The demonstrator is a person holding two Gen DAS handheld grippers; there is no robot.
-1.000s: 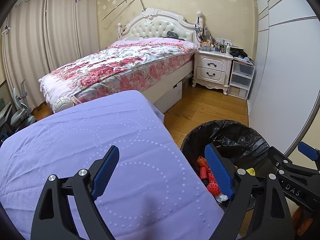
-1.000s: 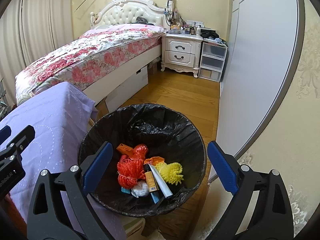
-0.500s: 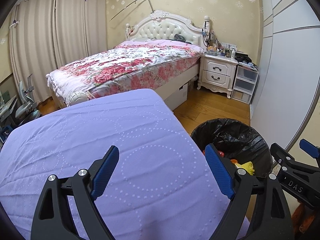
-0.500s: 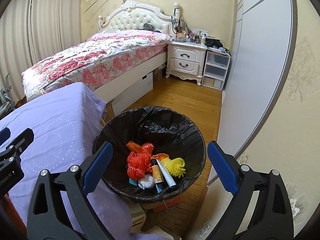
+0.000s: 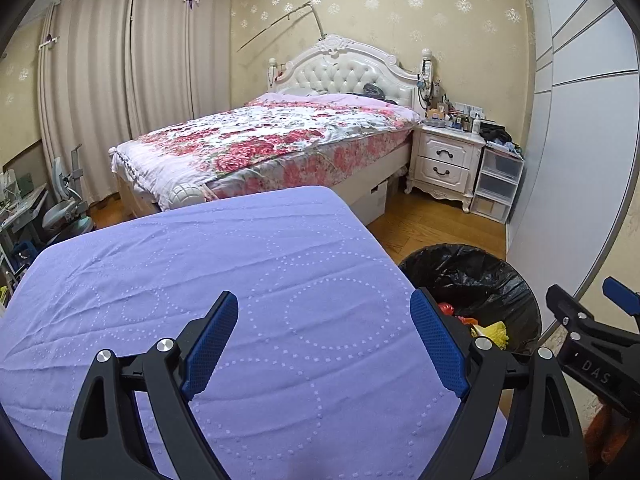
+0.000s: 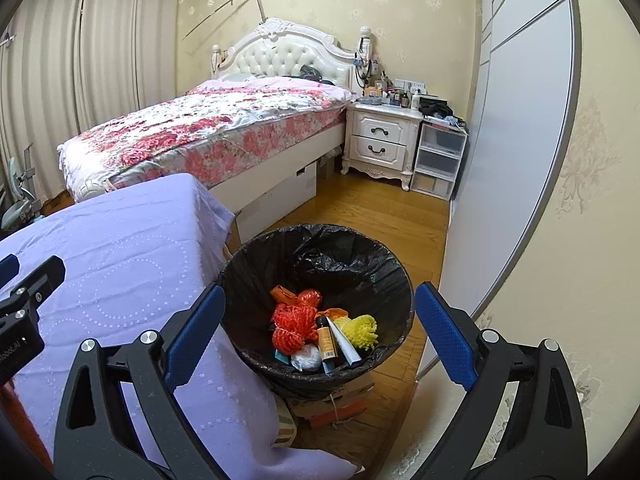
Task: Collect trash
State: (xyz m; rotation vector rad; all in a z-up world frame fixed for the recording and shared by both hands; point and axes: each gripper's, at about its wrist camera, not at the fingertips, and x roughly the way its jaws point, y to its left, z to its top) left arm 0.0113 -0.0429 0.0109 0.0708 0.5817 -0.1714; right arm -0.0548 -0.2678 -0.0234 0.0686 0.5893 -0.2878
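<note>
Both empty and gaping wide, the right gripper [image 6: 316, 336] is hanging nearer the trash bin [image 6: 316, 248] holding the trash [image 6: 320, 332], while the left gripper [image 5: 324, 340] is hovering over the table [image 5: 200, 264] beside that bin.

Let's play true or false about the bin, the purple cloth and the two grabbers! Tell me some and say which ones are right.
1. The bin has a black bag in it. True.
2. The bin is empty. False: it holds trash, such as a red net, a yellow tuft and a small bottle.
3. The right gripper is holding the bottle. False: its jaws stand wide apart with nothing between the pads.
4. The left gripper is open over the purple cloth. True.
5. The bin stands on the bed. False: it stands beside the purple cloth, on boxes on the wooden floor.
</note>
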